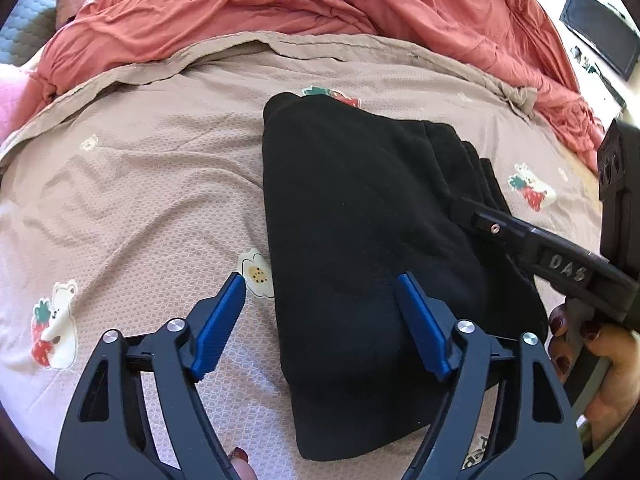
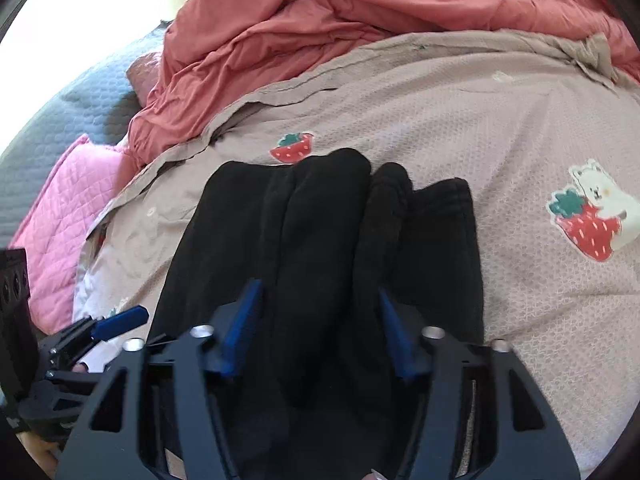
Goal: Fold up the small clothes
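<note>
A black garment (image 1: 360,208) lies folded on the beige printed bedspread (image 1: 140,200). My left gripper (image 1: 320,284) is open over its left edge, one blue pad on the bedspread side, the other above the black cloth. The right gripper shows at the right in this view, its black finger (image 1: 500,228) lying on the garment's right side. In the right wrist view the garment (image 2: 320,232) is bunched into ridges, and my right gripper (image 2: 318,296) is open with its pads either side of a raised fold, not closed on it. The left gripper's blue pad (image 2: 120,322) shows at lower left.
A crumpled coral duvet (image 1: 280,0) is heaped along the far side of the bed. A pink quilted pillow (image 2: 64,216) and grey quilted cover (image 2: 48,132) lie at the left. A dark screen (image 1: 596,32) stands at far right.
</note>
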A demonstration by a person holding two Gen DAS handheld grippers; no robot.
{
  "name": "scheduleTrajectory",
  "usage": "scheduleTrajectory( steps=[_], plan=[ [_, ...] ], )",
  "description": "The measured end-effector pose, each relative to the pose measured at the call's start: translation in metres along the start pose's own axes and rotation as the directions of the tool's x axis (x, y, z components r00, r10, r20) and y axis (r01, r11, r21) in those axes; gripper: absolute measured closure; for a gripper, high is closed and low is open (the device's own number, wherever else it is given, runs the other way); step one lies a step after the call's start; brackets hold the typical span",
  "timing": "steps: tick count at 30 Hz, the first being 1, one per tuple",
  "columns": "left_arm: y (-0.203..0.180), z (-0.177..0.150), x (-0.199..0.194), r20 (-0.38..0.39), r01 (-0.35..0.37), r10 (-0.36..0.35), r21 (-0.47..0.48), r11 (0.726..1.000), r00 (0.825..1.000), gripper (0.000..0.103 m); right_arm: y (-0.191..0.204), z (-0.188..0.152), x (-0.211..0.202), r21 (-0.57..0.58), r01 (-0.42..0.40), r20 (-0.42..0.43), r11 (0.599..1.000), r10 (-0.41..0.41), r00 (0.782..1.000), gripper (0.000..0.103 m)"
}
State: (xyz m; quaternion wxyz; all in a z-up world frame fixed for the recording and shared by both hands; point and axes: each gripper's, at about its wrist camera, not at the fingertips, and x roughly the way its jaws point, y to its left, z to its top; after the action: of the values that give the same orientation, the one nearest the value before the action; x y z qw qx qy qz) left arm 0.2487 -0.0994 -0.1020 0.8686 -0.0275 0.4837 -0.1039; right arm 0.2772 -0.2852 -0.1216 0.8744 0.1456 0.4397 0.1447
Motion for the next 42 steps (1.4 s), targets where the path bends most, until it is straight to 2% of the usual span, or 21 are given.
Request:
scheduleTrajectory(
  steps=[1,2,3,6,10,12,19,22,25,29,34,37,39,42],
  plan=[
    [0.001,-0.001,0.000,-0.001,0.001,-0.001,-0.002,1.000,1.000,0.031,0.005,-0.001,0.000,-0.033,0.006,0.002,0.999,-0.006,1.000,0.062],
    [0.001,-0.001,-0.001,-0.002,-0.001,0.001,-0.001,1.000,1.000,0.031,0.010,0.000,-0.001,-0.056,0.014,0.007,0.998,-0.014,1.000,0.072],
    [0.001,-0.002,-0.001,-0.002,-0.002,0.002,0.000,1.000,1.000,0.031,0.016,0.000,-0.002,-0.091,0.033,0.018,0.995,-0.031,0.999,0.077],
    [0.001,-0.003,-0.004,0.000,-0.004,0.004,-0.006,1.000,1.000,0.031,0.030,-0.002,-0.009,-0.177,0.079,0.051,0.981,-0.071,0.996,0.083],
    [0.001,0.000,-0.011,0.007,0.000,0.000,-0.015,1.000,1.000,0.031,0.039,0.005,-0.025,-0.212,0.065,0.082,0.975,-0.048,0.995,0.084],
    [0.000,0.002,-0.015,0.008,0.026,-0.025,-0.026,0.999,1.000,0.031,0.039,0.012,-0.035,-0.209,0.066,0.081,0.976,-0.050,0.995,0.084],
    [-0.023,0.008,-0.017,-0.006,0.063,-0.063,0.014,0.998,0.998,0.028,0.019,0.019,-0.051,-0.184,0.144,0.046,0.972,-0.138,0.989,0.084],
    [-0.030,0.005,-0.008,-0.030,0.065,-0.064,0.023,0.998,0.998,0.028,-0.001,0.015,-0.039,-0.135,0.158,-0.018,0.978,-0.162,0.987,0.084],
    [-0.032,-0.001,0.006,-0.070,0.064,-0.063,0.017,0.998,0.996,0.026,-0.011,0.007,-0.022,-0.123,0.181,-0.080,0.976,-0.192,0.978,0.080],
    [-0.024,-0.004,0.012,-0.078,0.071,-0.072,-0.013,0.997,0.994,0.020,-0.019,0.009,-0.026,-0.093,0.211,-0.066,0.973,-0.218,0.974,0.053],
    [-0.014,-0.007,0.004,-0.062,0.063,-0.065,-0.033,0.997,0.996,0.020,-0.024,0.014,-0.053,-0.065,0.203,-0.019,0.977,-0.204,0.979,0.053],
    [-0.012,-0.009,-0.009,-0.034,0.078,-0.079,-0.045,0.996,0.996,0.021,-0.024,0.010,-0.072,-0.061,0.168,-0.001,0.984,-0.168,0.986,0.053],
    [-0.015,-0.011,-0.016,-0.020,0.092,-0.093,-0.043,0.995,0.995,0.021,-0.017,0.003,-0.082,-0.075,0.121,-0.013,0.990,-0.122,0.992,0.053],
    [-0.023,-0.017,-0.014,-0.032,0.085,-0.085,-0.013,0.996,0.996,0.021,-0.006,-0.009,-0.086,-0.099,0.095,-0.048,0.991,-0.100,0.994,0.053]
  ],
)
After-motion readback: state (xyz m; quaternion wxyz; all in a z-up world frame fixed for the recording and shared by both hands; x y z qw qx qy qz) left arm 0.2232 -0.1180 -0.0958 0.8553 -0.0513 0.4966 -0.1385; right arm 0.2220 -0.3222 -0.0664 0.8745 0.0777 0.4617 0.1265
